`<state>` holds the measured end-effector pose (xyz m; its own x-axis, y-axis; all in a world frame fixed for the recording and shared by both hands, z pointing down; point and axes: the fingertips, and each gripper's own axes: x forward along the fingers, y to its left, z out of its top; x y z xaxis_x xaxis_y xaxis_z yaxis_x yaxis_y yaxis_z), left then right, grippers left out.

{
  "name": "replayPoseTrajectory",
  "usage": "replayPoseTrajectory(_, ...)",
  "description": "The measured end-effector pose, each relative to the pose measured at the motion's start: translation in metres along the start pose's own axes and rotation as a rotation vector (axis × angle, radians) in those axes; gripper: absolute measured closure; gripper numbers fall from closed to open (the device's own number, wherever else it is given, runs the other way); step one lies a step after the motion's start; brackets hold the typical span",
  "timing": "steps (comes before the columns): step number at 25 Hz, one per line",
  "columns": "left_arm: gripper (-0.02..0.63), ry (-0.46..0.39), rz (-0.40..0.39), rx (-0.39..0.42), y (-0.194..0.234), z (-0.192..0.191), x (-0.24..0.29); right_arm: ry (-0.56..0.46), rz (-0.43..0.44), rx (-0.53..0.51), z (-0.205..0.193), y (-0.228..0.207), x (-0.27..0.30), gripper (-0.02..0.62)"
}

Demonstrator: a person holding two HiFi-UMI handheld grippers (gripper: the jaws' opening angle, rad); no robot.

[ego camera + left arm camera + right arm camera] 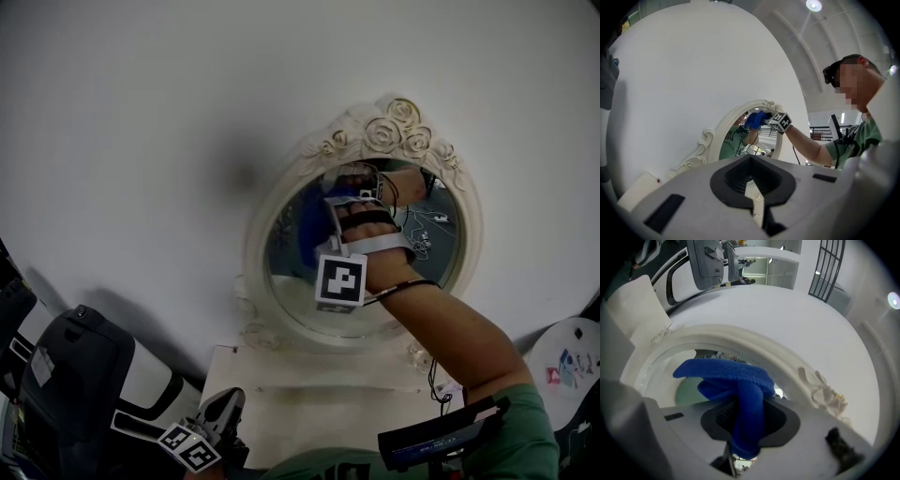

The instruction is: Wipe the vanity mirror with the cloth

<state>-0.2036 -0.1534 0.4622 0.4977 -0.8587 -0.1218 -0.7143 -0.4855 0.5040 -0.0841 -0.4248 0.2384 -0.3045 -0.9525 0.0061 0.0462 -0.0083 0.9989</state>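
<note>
Grip: right gripper [745, 427] is clamping blue cloth [733, 380] at vanity mirror [281, 272].
Technique: pressing the fold flat and evenly is looking advisable.
Spare: left gripper [752, 187] is idling, jaws nearly together, empty.

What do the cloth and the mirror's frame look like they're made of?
The cloth looks like soft blue fabric, probably microfibre: it has a fine ribbed nap and folds limply. The frame is matte cream with moulded roses and scrolls, likely resin or plaster, though the look can't settle which.
</note>
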Motion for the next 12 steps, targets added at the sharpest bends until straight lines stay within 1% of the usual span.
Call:
replayPoseTrajectory(4,0.609,0.004,-0.015,-0.003,-0.001,0.000,0.006,0.105,0.008,-0.002,-0.070,0.002,-0.016,0.491)
replayPoseTrajectory(10,0.609,0.024,-0.060,-0.002,-0.012,-0.004,0.023,0.332,0.020,-0.001,-0.206,0.008,-0.047,0.491)
replayPoseTrajectory(12,0.609,0.027,-0.067,-0.003,-0.014,-0.005,0.026,0.372,0.028,-0.007,-0.233,0.013,-0.056,0.491)
